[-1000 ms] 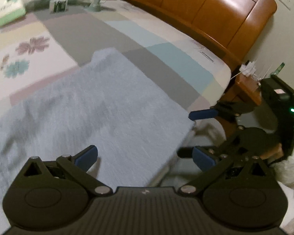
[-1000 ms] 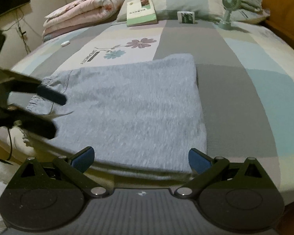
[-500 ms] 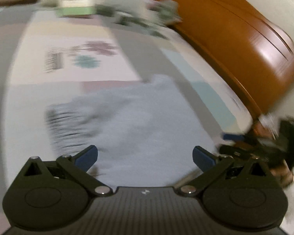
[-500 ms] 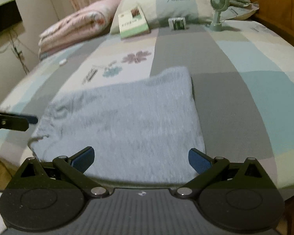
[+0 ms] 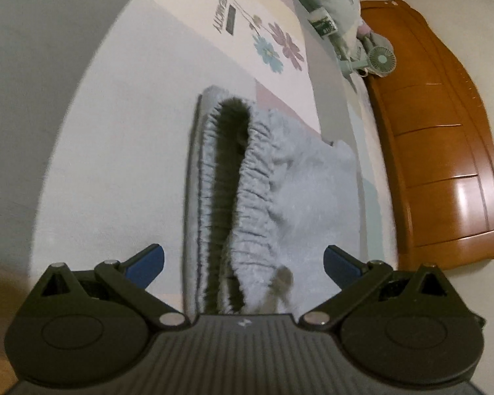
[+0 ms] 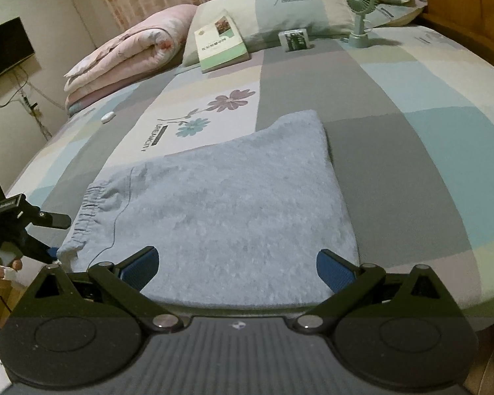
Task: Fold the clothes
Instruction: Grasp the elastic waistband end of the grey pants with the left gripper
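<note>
Garment: pale blue trousers (image 6: pixel 227 204) lie flat, lower centre on the bed (image 6: pixel 411 151), apparently folded once; further folds uncertain.
Grippers: left gripper (image 5: pixel 243 260) and right gripper (image 6: pixel 235 265) gape wide, holding nothing.

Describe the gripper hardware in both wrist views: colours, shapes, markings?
Identical left gripper and right gripper: matte black ribbed body, small pale logo, two round black housings, silver pivot screws, angled black linkage arms, blue pads on the fingers. No cables or sleeves visible.

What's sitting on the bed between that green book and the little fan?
In the right wrist view, a small dark green packet stands between the book and the fan, against the pillow.
</note>
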`<state>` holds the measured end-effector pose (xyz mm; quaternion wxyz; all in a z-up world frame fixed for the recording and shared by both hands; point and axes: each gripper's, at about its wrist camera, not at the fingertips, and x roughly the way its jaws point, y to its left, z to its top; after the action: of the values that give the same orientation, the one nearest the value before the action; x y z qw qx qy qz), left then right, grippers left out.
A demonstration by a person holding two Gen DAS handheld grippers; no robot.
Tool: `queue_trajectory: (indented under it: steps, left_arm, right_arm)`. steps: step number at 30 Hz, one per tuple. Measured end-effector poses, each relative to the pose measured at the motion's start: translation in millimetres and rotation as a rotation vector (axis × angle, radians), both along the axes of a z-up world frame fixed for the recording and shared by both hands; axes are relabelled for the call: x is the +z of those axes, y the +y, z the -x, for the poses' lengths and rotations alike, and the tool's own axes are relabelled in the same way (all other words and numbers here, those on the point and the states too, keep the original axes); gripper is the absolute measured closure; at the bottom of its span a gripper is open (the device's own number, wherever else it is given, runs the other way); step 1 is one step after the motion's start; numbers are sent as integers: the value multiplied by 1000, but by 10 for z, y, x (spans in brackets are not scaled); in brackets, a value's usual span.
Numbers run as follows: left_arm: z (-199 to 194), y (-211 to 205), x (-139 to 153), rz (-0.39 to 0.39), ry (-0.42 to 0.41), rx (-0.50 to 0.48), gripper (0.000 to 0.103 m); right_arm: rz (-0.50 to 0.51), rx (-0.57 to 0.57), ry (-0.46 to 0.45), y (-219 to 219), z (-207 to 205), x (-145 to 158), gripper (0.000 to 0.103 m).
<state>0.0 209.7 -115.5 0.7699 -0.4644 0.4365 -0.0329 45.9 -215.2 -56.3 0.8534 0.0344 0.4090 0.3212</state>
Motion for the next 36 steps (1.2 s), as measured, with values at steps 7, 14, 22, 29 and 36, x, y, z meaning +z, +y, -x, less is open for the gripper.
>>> queue_trajectory:
  steps: [7, 14, 22, 29, 36]
  left_arm:
    - [-348, 2, -99, 62, -26, -64, 1]
    - [-662, 60, -155, 83, -50, -88, 1]
    - [-360, -87, -138, 92, -30, -156, 1]
    - [-470, 8, -228, 184, -13, -136, 1]
    - [-497, 13, -244, 199, -1, -114, 1]
  right_arm:
    - [9, -13, 28, -5, -72, -50, 0]
    - [7, -5, 46, 14, -204, -46, 0]
    - [-25, 22, 123, -88, -561, -48, 0]
    - [-25, 37, 282, -214, -1093, -301, 0]
    - [-206, 104, 469, -204, -1614, -556, 0]
